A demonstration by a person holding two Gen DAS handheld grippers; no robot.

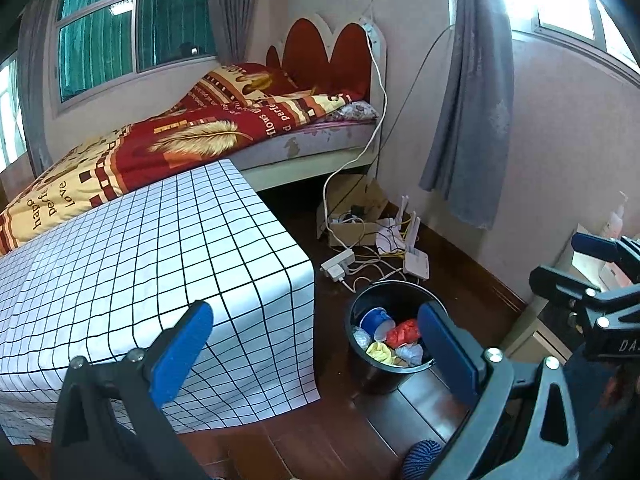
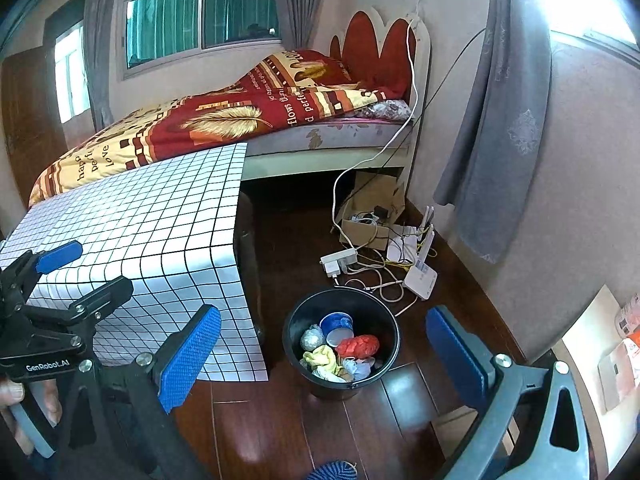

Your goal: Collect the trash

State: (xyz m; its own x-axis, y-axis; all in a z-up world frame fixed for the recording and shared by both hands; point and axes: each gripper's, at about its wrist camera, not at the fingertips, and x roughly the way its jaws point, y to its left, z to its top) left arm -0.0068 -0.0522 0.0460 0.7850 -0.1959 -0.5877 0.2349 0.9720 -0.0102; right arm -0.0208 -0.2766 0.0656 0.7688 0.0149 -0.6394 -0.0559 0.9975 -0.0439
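On the floor beside the worktop [image 2: 140, 216], the bin [image 2: 341, 380] stands upright, holding the trash [image 2: 340, 346]: cup, red, yellow and white wads. Left claw [image 1: 316, 344] and right claw [image 2: 324, 348] both hover empty, fingers spread wide

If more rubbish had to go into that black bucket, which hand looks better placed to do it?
Probably the right. The right gripper is open and empty, with the black bucket framed between its fingers. The left gripper, also open and empty, sees the bucket off to one side, by its right finger.
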